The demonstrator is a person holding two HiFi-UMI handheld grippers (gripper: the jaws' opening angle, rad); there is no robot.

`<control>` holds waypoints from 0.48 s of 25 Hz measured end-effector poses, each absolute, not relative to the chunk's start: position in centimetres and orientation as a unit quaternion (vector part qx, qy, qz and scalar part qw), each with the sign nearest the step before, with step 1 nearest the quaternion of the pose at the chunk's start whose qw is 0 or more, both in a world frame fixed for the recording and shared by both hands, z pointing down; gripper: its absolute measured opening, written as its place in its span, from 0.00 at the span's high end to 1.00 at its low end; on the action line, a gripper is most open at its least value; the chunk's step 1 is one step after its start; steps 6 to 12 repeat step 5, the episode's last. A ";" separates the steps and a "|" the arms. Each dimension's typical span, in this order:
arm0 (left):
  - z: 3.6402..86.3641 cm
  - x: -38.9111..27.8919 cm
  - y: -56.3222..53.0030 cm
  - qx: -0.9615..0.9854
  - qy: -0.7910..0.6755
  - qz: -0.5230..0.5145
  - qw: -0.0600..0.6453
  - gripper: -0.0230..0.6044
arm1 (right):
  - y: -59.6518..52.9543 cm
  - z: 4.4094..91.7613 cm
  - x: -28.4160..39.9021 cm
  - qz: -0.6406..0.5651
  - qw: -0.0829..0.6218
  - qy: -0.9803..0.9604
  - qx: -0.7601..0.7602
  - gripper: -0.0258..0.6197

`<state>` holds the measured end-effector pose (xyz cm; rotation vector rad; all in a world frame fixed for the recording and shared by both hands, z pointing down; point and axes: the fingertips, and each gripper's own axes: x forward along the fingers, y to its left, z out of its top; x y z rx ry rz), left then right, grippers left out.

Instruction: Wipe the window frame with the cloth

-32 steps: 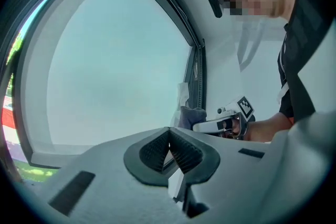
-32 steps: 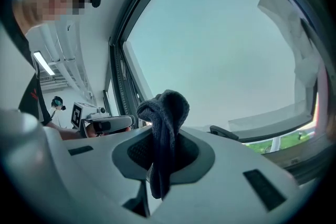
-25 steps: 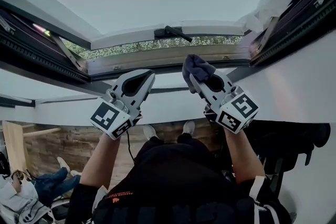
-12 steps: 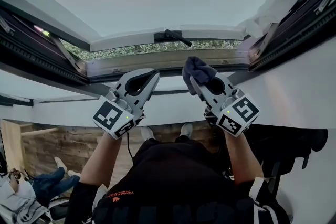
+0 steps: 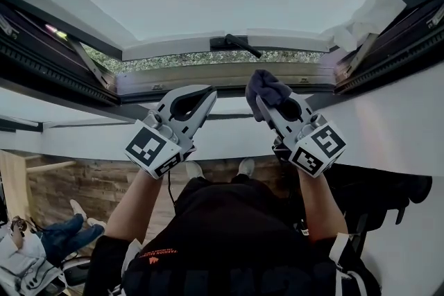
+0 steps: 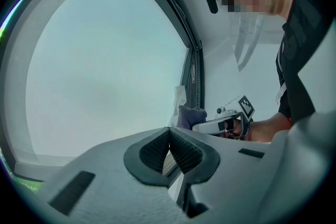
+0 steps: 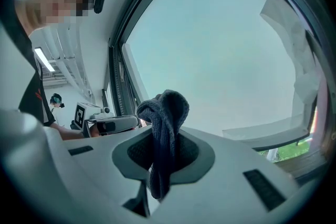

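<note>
- Head view, main hazard as judged: the cloth point(image 5: 264, 85) held up by the right claw point(image 5: 272, 102) is only a small wad. Pressing it on the window frame point(image 5: 208, 77) may bring the hard jaw tips against the rail rather than fabric.
- Second hazard, as judged: drag along the rail could pull the cloth out of the pinch. With the sash open, it might drop outside.
- Third: crumpled white paper point(image 5: 368, 14) sits at the frame's right corner and could snag a pass.
- Right gripper view: the right claw is clamped on the cloth, a narrow twisted bundle. A rounded wad stands past the tips and a tail hangs behind the pads.
- The cloth is near the lower rail; contact is not evident.
- Left claw point(image 5: 200, 98): jaws closed together on nothing, held beside the right claw and clear of the frame.
</note>
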<state>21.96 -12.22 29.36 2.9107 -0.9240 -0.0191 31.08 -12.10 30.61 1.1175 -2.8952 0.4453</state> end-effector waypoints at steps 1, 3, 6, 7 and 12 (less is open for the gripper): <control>29.4 22.0 -12.3 0.952 -0.301 -0.007 0.044 0.93 | -12.2 30.6 30.9 0.142 0.002 -0.924 0.356 0.89; 29.4 22.0 -12.4 0.953 -0.299 -0.007 0.043 0.93 | -12.3 30.5 30.7 0.142 0.001 -0.925 0.354 0.89; 29.4 22.0 -12.5 0.954 -0.297 -0.008 0.042 0.93 | -12.4 30.4 30.4 0.141 -0.001 -0.925 0.352 0.89; 29.4 22.0 -12.5 0.954 -0.297 -0.008 0.042 0.93 | -12.4 30.4 30.4 0.141 -0.001 -0.925 0.352 0.89; 29.4 22.0 -12.5 0.954 -0.297 -0.008 0.042 0.93 | -12.4 30.4 30.4 0.141 -0.001 -0.925 0.352 0.89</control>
